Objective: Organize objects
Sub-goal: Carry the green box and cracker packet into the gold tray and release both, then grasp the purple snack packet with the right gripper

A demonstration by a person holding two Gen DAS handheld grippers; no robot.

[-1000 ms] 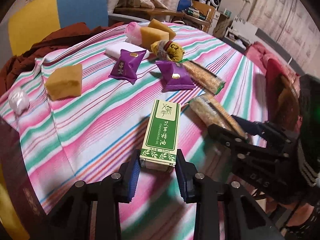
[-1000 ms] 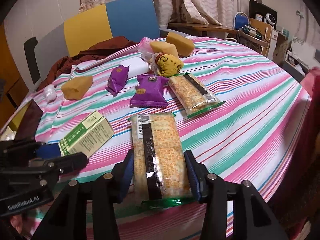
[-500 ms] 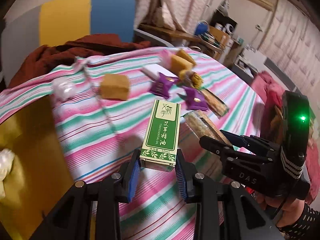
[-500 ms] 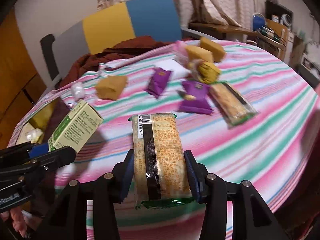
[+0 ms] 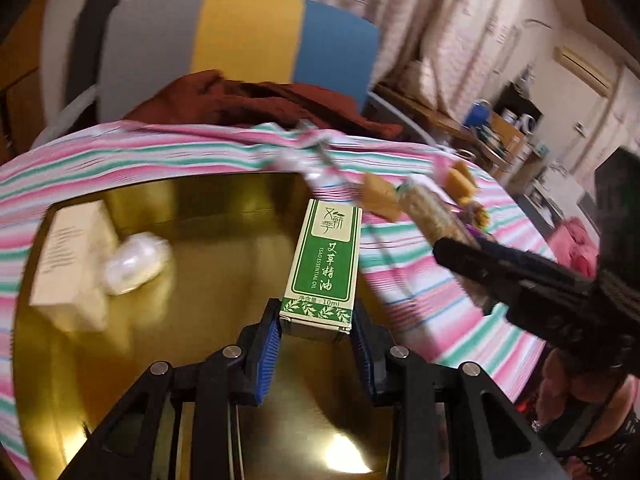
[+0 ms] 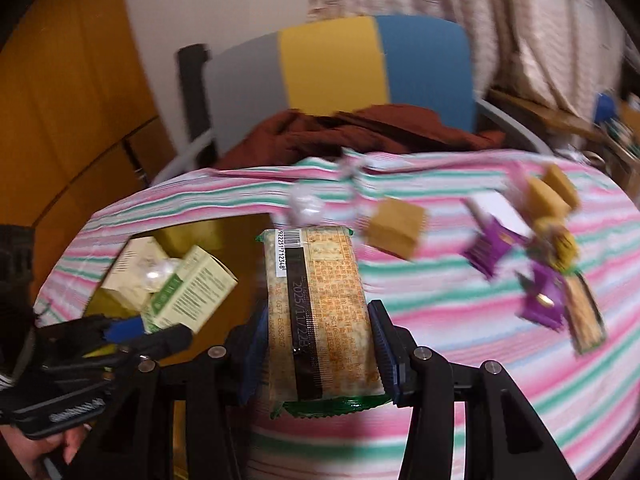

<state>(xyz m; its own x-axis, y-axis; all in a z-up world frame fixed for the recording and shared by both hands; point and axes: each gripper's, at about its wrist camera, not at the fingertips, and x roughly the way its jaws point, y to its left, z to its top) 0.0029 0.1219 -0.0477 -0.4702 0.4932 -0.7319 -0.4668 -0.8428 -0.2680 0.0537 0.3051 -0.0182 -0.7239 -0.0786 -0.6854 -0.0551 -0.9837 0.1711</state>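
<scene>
Left gripper clamped on green box over gold tray, right gripper clamped on cracker pack – tray holds one cream box, one white lump – striped cloth carries two purple packets.

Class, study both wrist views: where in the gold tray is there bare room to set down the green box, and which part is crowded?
The gold tray is bare across its middle and near side, below the green box. Its far left corner is crowded by a cream box and a white wrapped item. The far right corner also looks bare.
</scene>
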